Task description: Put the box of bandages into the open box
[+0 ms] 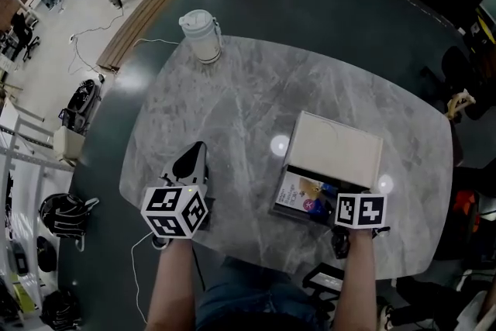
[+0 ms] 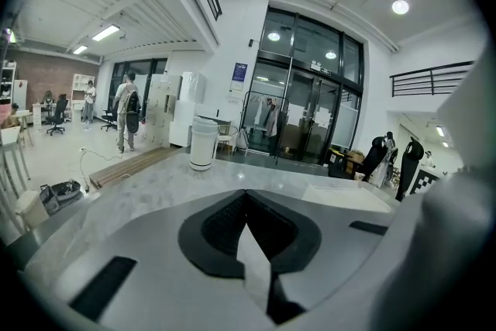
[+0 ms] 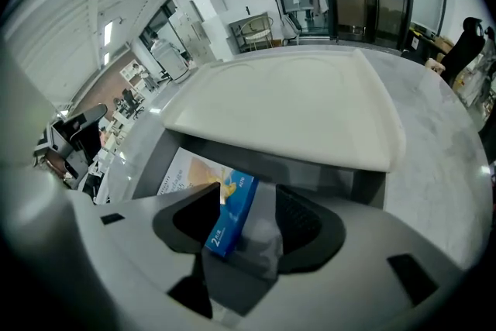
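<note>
My right claw hung wide open, the bandage box loose between its jaws inside the open box; my left claw was closed, empty.

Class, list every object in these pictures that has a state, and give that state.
open box: open, lid back.
box of bandages: inside open box, tilted, not gripped.
right gripper: open around box of bandages.
left gripper: shut, empty.
jug: upright, lid on.

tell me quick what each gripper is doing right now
Left gripper: closed, empty.
Right gripper: open, box of bandages loose between its jaws.
</note>
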Tool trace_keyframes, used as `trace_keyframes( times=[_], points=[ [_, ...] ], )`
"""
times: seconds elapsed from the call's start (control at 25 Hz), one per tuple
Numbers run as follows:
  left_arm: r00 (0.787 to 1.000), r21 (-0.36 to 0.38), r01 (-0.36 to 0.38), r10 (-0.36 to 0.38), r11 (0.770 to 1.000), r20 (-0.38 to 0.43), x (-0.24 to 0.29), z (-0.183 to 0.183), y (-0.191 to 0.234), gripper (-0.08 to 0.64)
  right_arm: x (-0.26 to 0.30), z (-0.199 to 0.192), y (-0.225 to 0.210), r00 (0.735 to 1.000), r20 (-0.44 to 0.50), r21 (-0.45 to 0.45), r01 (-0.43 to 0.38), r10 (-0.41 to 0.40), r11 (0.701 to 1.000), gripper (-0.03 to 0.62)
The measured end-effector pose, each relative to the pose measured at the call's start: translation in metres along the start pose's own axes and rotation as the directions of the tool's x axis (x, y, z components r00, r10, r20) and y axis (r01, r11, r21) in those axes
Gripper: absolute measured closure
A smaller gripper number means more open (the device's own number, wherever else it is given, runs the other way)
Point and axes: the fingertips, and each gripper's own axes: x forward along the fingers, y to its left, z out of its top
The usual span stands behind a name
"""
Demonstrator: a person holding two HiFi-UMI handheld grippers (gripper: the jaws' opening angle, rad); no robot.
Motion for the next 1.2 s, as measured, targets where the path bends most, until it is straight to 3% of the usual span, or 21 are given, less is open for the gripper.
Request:
trace_keyframes(
  times=[0.36,0.52,0.6,0.8,1.0,1.2],
  points=[
    [0.999,0.025,0.030,-0.031,0.999,0.021,-0.001,0.015,-0.012,0.549,-0.024,0.018,0.006,0.996,0.086,0.006,-0.020,0.020,1.000,0.373],
    [0.997,0.042,0.049,-0.052,0.998,0.049,0.000,0.025,-0.018,0.549,-0.037,0.030,0.005,0.988,0.151,0.003,-0.014,0.014,1.000,0.438],
    [0.996,0.046,0.056,-0.059,0.997,0.066,0.001,0.030,-0.020,0.549,-0.045,0.038,0.002,0.983,0.184,0.006,0.005,-0.006,1.000,0.526],
    [0.993,0.055,0.069,-0.074,0.996,0.097,-0.001,0.044,-0.026,0.549,-0.064,0.053,0.008,0.969,0.246,-0.004,-0.021,0.022,1.000,0.563],
    [0.988,0.070,0.074,-0.083,0.995,0.130,-0.004,0.058,-0.031,0.549,-0.082,0.071,0.016,0.936,0.348,-0.070,-0.036,0.058,0.997,0.568],
    [0.981,0.084,0.082,-0.095,0.993,0.167,-0.006,0.073,-0.038,0.548,-0.109,0.095,0.020,0.870,0.488,-0.148,0.003,0.070,0.989,0.568]
  ],
)
